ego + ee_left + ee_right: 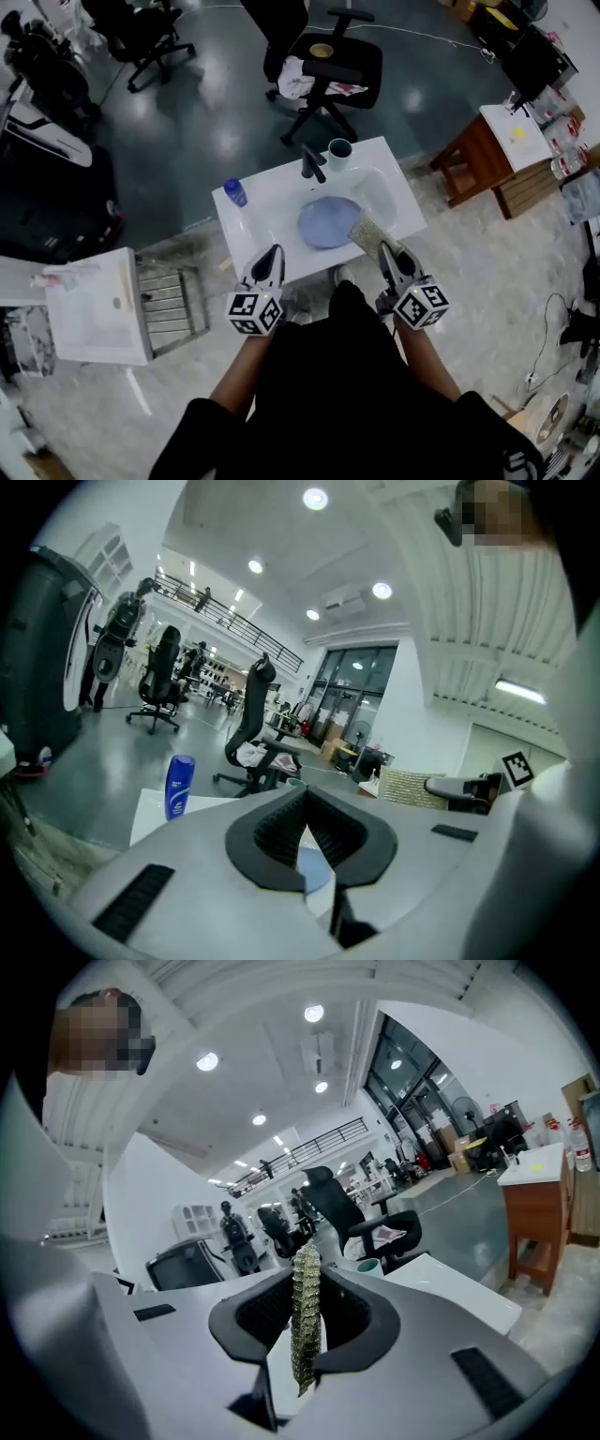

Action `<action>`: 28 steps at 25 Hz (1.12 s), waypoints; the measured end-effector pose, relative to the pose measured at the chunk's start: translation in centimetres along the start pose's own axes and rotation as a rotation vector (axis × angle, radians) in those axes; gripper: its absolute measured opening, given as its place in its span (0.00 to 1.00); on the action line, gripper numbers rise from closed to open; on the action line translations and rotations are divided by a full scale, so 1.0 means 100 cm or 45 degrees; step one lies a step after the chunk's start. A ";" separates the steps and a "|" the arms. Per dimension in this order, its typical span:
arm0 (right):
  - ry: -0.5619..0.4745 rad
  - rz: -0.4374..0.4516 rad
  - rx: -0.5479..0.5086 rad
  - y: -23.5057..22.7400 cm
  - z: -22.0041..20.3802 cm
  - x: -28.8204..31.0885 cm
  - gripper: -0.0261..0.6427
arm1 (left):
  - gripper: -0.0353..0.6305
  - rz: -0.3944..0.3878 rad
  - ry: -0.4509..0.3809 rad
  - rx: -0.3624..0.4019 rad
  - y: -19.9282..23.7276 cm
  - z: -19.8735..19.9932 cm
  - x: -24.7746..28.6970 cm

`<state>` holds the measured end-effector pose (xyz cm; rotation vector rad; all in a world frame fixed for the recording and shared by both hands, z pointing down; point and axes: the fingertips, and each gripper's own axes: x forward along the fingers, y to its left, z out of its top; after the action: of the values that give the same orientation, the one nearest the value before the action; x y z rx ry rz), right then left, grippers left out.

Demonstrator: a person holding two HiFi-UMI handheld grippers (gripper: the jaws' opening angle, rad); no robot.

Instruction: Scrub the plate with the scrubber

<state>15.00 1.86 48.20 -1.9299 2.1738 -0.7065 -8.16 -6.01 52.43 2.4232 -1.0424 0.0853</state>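
**Scrubber beside the plate, mid-tabletop.**
Your right tongs (388,251) clamp the scrubber (366,232) on edge, its long axis running from the tabletop's (272,211) near edge to the plate's (329,222) right rim. Your left tongs (272,253) are closed and empty over the near edge. A bottle (235,193) stands near the left edge, and a faucet (312,163) and cup (339,149) at the far edge. The near-left stretch is open.

Bright ceiling lamps (315,498), soft glare on glossy floor (225,141), heavy fisheye warp at edges
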 end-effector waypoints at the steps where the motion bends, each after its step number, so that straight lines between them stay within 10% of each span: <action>1: 0.014 0.045 -0.014 -0.006 0.001 0.012 0.13 | 0.06 0.040 -0.002 -0.012 0.004 -0.001 0.005; 18: 0.347 0.640 0.084 -0.077 0.002 0.115 0.13 | 0.06 0.536 0.051 -0.279 0.021 -0.050 0.081; 28: 0.512 0.678 0.051 -0.085 -0.029 0.143 0.13 | 0.06 0.584 0.206 -0.540 0.078 -0.114 0.126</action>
<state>19.09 -11.76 57.25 -1.1620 2.7069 -1.0797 -3.16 -13.64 68.81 1.7422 -1.3636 0.1902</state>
